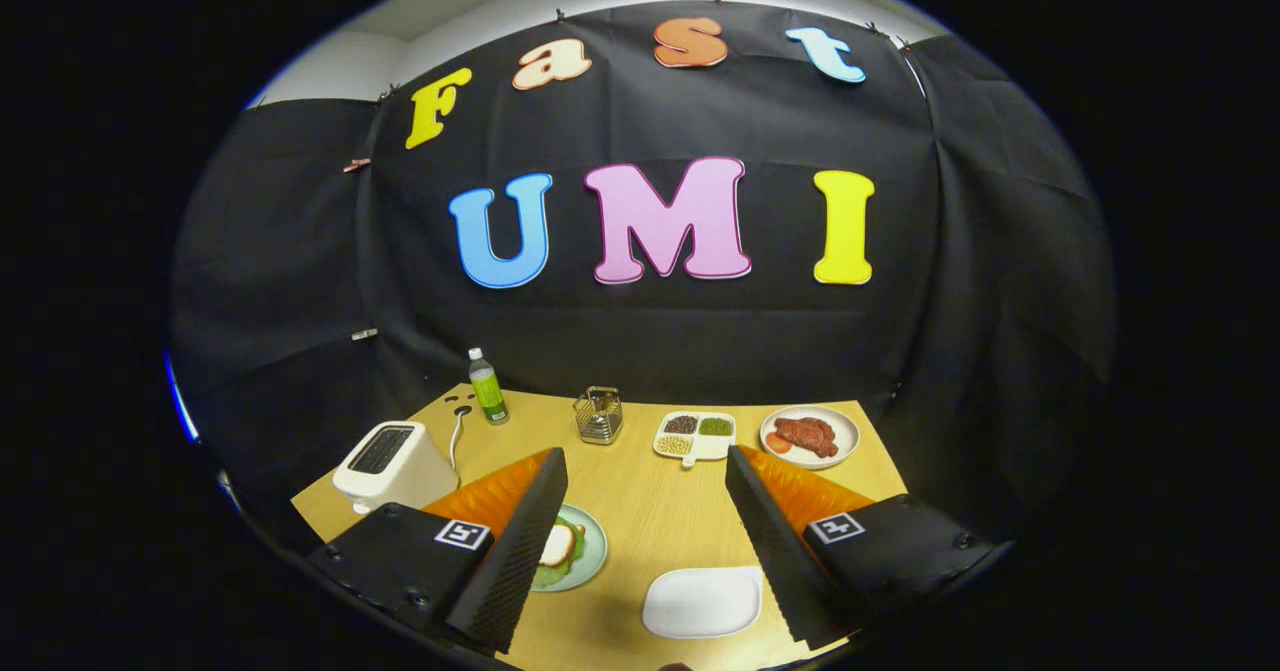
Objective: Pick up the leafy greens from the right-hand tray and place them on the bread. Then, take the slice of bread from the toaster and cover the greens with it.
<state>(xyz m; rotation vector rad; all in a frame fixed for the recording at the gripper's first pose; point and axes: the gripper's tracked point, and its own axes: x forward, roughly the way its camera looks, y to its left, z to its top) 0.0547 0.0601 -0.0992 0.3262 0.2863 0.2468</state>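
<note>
Gripper (645, 511): fingers held wide apart, nothing gripped.
Tray (702, 601): white, bare, seen just ahead between the fingers.
Sandwich plate (590, 551): beside the left finger, partly hidden; greens (550, 575) seen under a bread slice (557, 545).
Toaster (392, 464): beyond the left finger.
Risk: judged that the stack could be knocked askew if the left finger is swung sideways.

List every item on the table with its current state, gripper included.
gripper: open, holding nothing
toaster: slots look empty
green plate: greens topped with bread
white tray: empty
bottle: upright, capped
divided dish: compartments filled
round plate: holds meat
metal holder: upright
</note>
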